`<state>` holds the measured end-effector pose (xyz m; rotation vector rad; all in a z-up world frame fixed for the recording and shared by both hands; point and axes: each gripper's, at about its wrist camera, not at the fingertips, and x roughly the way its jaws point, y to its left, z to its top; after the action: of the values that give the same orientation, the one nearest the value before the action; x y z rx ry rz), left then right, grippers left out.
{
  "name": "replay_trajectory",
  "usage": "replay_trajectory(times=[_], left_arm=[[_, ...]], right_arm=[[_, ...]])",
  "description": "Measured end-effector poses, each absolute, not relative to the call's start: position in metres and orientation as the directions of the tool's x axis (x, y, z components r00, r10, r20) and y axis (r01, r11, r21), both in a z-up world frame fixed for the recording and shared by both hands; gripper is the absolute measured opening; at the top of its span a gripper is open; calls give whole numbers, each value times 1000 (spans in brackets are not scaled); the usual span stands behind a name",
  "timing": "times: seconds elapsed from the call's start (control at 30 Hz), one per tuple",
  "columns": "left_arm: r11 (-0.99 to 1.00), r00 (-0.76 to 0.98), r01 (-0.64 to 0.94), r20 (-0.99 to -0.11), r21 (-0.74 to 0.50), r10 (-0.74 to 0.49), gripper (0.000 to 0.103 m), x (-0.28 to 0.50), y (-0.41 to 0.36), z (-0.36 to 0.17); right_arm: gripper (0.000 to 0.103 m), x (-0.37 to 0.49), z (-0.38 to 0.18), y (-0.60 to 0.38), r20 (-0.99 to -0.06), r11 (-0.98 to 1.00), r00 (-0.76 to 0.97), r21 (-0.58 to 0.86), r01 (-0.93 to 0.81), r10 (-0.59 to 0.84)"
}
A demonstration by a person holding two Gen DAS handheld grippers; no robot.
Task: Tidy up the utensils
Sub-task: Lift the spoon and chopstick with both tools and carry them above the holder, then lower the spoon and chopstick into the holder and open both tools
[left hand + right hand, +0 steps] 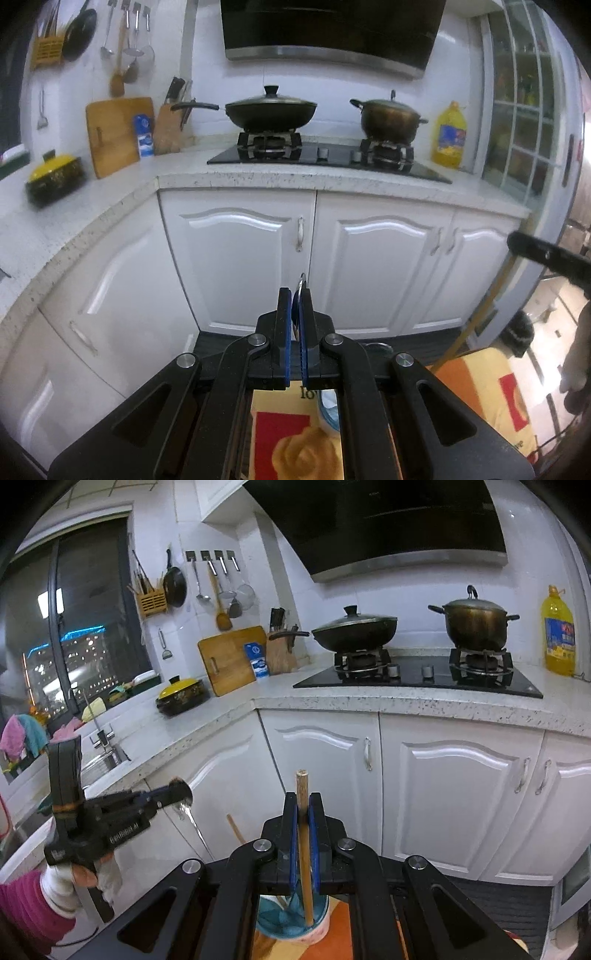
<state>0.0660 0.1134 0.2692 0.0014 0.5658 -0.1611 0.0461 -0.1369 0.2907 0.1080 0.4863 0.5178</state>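
My left gripper [296, 295] is shut on a metal utensil [302, 282] whose thin edge sticks up between the blue pads; in the right wrist view [181, 794] a shiny metal blade hangs down from it [190, 818]. My right gripper [303, 801] is shut on a wooden stick [303, 823], held upright, its lower end inside a blue-lined cup [291, 919] below. The same stick shows as a slanted wooden rod in the left wrist view [480, 314]. Another wooden stick [235, 829] leans left of the cup.
White cabinets [236, 258] and a speckled counter [332, 177] stand ahead. A wok [271, 110] and pot [389, 116] sit on the stove. An oil bottle [450, 136], cutting board [118, 133], knife block [168, 127] and yellow-lidded pot [55, 177] are on the counter. A colourful cloth [295, 443] lies below.
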Motion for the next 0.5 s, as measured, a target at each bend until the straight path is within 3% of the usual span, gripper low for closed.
replay_trajectory(times=[0.5], left_arm=[[989, 814, 144, -573, 38, -96, 2, 84, 90, 221]], right_arm=[[5, 84, 230, -124, -504, 860, 699, 263, -436, 508]])
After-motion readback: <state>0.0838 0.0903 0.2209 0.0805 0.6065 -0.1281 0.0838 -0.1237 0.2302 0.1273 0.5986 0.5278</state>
